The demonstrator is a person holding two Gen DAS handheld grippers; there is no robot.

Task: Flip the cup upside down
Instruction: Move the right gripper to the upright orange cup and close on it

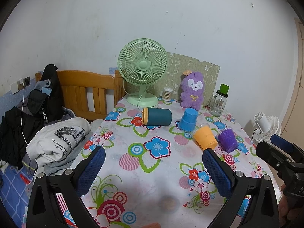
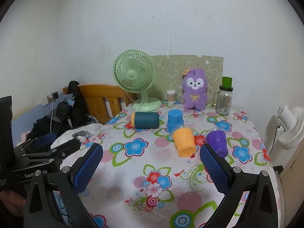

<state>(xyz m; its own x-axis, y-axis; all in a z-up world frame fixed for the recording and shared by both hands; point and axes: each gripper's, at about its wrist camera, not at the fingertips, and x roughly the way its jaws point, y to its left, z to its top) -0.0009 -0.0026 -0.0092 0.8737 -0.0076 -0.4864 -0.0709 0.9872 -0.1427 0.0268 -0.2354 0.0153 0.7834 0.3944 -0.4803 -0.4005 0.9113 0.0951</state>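
Note:
A dark teal cup with an orange rim (image 1: 157, 117) lies on its side on the flowered tablecloth (image 1: 148, 163); it also shows in the right wrist view (image 2: 146, 120). A blue cup (image 1: 188, 119) (image 2: 174, 119) stands upside down. An orange cup (image 1: 205, 137) (image 2: 185, 142) lies tilted beside it. A purple cup (image 1: 228, 140) (image 2: 217, 142) lies tilted to its right. My left gripper (image 1: 153, 163) is open and empty above the near table. My right gripper (image 2: 151, 161) is open and empty; it also shows at the right edge of the left wrist view (image 1: 281, 148).
A green desk fan (image 1: 142, 70), a purple plush toy (image 1: 192, 91), a cotton-swab jar (image 1: 167, 94) and a glass jar with green lid (image 1: 219, 102) stand along the table's back. A bed with piled clothes (image 1: 47, 133) lies left. A white fan (image 1: 266, 127) stands right.

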